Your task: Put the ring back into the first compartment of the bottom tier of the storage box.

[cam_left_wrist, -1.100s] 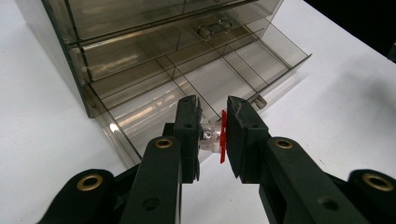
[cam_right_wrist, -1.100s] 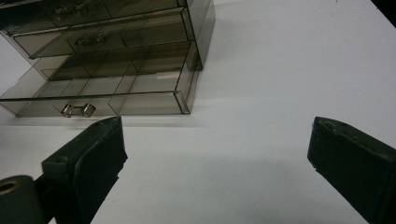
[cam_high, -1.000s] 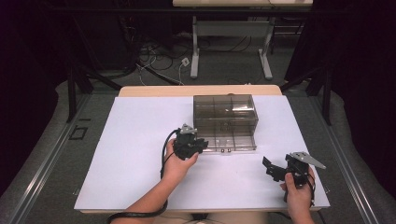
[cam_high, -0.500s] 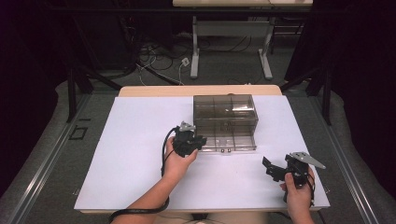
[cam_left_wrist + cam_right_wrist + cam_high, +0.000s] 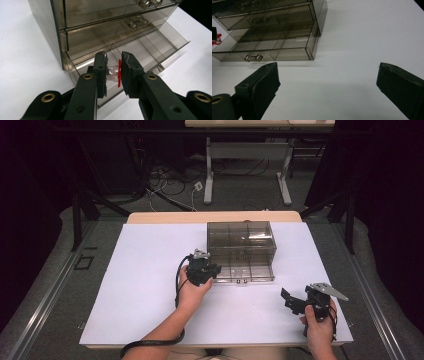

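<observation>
- My left hand-held gripper (image 5: 113,72) was clamped on a small clear piece with a red part (image 5: 115,73), pinched crosswise between the two black jaws.
- In the left gripper view, that piece hung just over the near left corner of the open bottom drawer (image 5: 140,50) of the smoky clear drawer cabinet (image 5: 82,15); I could not tell whether it touched the drawer.
- The drawer was pulled well out, its thin dividers splitting it into several compartments, and a small metal knob (image 5: 160,67) showed at its front edge.
- Above it, the two upper drawers sat pushed in, each with a shiny metal handle (image 5: 135,23).
- From the high view, my left hand (image 5: 192,290) held the left hand-held gripper (image 5: 207,269) at the left front corner of the cabinet (image 5: 241,240), right by the open drawer (image 5: 245,274).
- The cabinet stood on the white table (image 5: 145,270), toward its far middle.
- My right hand (image 5: 318,330) was near the table's front right edge, well apart from the cabinet, holding the right hand-held gripper (image 5: 289,299).
- The right hand-held gripper (image 5: 328,87) was spread wide apart with nothing between the jaws, just bare white table below.
- In the right gripper view, the cabinet (image 5: 287,15) sat off to the upper left, its bottom drawer (image 5: 264,48) out, with the knob (image 5: 253,58) on the front.
</observation>
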`<state>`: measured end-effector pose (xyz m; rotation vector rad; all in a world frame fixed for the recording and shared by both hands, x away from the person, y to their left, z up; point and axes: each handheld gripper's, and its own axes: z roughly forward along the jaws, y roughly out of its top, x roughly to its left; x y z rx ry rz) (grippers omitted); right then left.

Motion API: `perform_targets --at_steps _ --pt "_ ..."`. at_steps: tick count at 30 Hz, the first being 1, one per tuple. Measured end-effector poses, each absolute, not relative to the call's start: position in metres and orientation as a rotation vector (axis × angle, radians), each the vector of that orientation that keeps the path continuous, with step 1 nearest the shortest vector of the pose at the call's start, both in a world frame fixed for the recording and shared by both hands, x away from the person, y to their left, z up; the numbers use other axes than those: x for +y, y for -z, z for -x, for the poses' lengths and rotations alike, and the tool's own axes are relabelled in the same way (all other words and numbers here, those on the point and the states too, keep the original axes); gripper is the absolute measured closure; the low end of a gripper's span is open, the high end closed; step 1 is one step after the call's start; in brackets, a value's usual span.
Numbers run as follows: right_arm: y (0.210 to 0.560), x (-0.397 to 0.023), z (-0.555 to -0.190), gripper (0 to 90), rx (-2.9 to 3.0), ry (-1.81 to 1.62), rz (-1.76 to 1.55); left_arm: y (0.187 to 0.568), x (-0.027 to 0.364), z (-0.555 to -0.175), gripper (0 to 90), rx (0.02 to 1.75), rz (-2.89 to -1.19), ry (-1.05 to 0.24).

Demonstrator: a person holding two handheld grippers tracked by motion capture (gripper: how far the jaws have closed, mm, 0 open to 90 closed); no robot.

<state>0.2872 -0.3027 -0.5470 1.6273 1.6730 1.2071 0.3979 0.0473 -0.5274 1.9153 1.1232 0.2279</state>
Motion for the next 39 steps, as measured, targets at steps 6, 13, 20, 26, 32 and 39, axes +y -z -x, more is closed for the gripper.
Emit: perform_targets --at_steps 6,13,20,26,32,39 --pt "0.548 -0.302 -0.288 4.1 1.668 -1.214 -1.626 0.531 0.047 -0.401 74.7 1.139 -1.911 -0.241" --pt "0.548 -0.302 -0.288 4.2 1.665 -1.219 -1.620 0.534 0.045 -0.403 74.7 1.156 -1.908 -0.241" --pt "0.548 -0.302 -0.288 4.2 1.673 -1.213 -1.626 0.538 0.043 -0.404 74.7 1.164 -1.918 -0.244" --pt "0.548 -0.302 -0.288 4.3 1.679 -1.209 -1.620 0.541 0.042 -0.405 74.6 1.170 -1.915 -0.250" --pt "0.548 -0.302 -0.288 4.3 1.685 -1.198 -1.623 0.542 0.042 -0.405 74.5 1.174 -1.921 -0.249" --pt "0.547 -0.302 -0.288 4.3 1.685 -1.205 -1.620 0.542 0.041 -0.405 70.5 1.169 -1.902 -0.236"
